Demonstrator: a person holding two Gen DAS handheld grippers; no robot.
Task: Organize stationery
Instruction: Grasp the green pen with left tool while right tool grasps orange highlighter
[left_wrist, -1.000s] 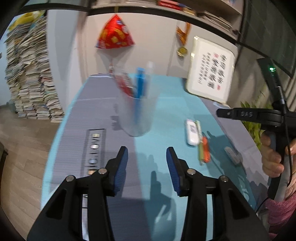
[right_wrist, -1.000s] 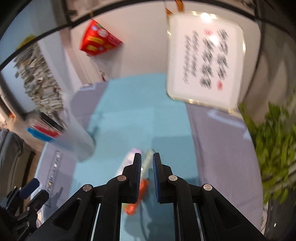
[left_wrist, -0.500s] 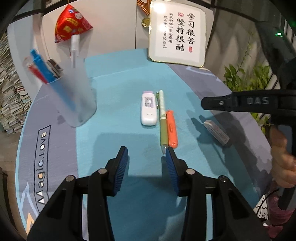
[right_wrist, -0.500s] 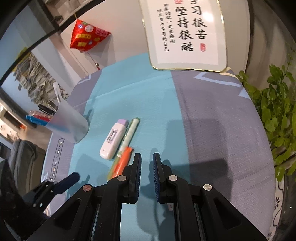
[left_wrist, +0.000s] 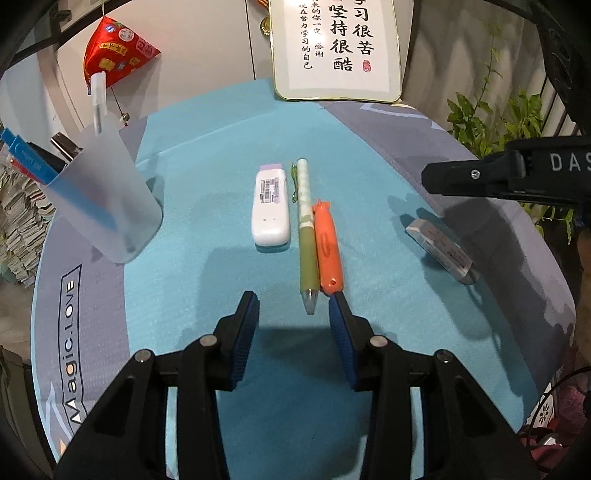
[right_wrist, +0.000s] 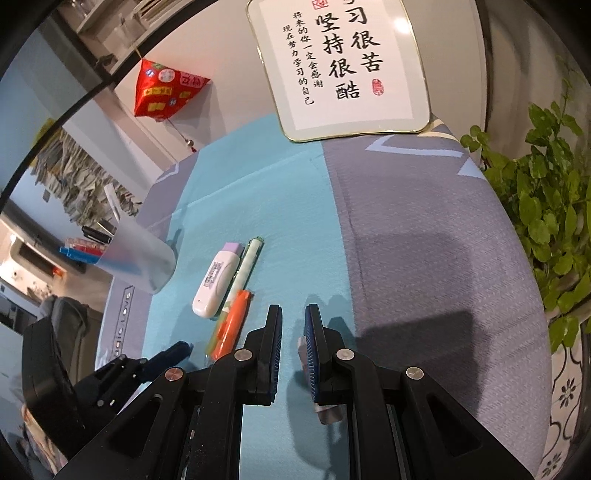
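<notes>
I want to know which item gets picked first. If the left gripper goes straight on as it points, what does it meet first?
Probably the green pen: its tip lies between the left gripper's open jaws, the orange pen beside it. Height is unclear.

My black tongs (left_wrist: 293, 310) carry blue ribbed pads; the worktop (left_wrist: 229, 122) mat is teal with grey flanks; one pen (left_wrist: 306, 225) is olive with a pale checked top; its neighbour (left_wrist: 327, 247) is orange; the correction tape (left_wrist: 270, 206) is white, capped lilac; the cup (left_wrist: 101, 206) is frosted.
</notes>
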